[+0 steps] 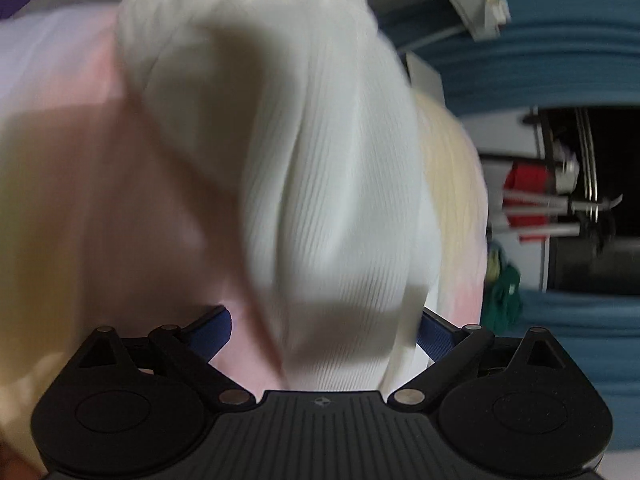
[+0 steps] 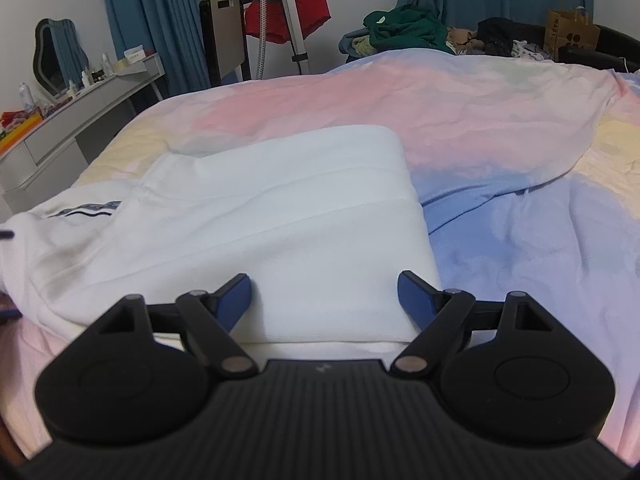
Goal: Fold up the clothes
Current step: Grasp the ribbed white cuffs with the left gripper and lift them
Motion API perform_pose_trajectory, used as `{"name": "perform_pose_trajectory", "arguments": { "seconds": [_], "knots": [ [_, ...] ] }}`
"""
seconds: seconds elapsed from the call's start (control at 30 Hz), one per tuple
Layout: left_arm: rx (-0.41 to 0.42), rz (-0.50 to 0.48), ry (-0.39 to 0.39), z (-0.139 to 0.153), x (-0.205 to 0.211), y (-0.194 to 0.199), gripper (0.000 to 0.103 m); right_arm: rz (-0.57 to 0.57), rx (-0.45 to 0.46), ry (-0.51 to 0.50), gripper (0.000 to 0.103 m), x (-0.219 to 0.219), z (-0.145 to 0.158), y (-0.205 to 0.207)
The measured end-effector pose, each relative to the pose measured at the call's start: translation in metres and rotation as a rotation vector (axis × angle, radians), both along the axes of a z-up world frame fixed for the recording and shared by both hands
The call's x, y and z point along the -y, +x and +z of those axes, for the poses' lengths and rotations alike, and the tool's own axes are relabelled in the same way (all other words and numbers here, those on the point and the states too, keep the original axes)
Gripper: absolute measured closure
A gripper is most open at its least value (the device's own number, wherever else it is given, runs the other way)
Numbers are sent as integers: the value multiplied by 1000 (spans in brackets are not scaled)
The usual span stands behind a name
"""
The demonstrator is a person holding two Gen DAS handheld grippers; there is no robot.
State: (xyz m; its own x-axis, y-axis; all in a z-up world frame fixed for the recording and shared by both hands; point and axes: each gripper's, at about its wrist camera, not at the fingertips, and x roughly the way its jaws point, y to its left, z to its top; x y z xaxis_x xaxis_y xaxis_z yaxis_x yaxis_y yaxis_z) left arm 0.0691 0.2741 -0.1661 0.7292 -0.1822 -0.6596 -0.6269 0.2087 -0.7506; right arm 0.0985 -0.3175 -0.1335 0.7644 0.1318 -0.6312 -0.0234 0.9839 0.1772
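Observation:
A white garment point(image 2: 280, 216) lies folded on the pastel bedspread point(image 2: 500, 128), with a dark striped trim point(image 2: 86, 210) at its left end. My right gripper point(image 2: 325, 294) is open just above the garment's near edge and holds nothing. In the left wrist view a white ribbed part of the garment point(image 1: 320, 184) fills the frame, blurred. It hangs between the spread blue fingers point(image 1: 212, 326) of my left gripper point(image 1: 325, 328). The fingertips are hidden by cloth, so I cannot tell if they hold it.
A pile of green and dark clothes point(image 2: 404, 28) and a paper bag point(image 2: 570, 34) lie at the bed's far end. A grey dresser point(image 2: 80, 116) with bottles stands left of the bed. A red garment point(image 2: 288, 16) hangs on a rack. Blue curtains point(image 2: 152, 20) hang behind.

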Motion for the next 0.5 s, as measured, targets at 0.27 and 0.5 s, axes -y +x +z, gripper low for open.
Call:
{"name": "perform_pose_trajectory", "arguments": {
  "seconds": [0.27, 0.5],
  "knots": [
    [86, 87, 148, 12, -23, 11, 60, -52, 78, -49, 21, 2, 11, -2],
    [118, 58, 299, 41, -8, 17, 76, -65, -13, 29, 19, 18, -13, 16]
  ]
}}
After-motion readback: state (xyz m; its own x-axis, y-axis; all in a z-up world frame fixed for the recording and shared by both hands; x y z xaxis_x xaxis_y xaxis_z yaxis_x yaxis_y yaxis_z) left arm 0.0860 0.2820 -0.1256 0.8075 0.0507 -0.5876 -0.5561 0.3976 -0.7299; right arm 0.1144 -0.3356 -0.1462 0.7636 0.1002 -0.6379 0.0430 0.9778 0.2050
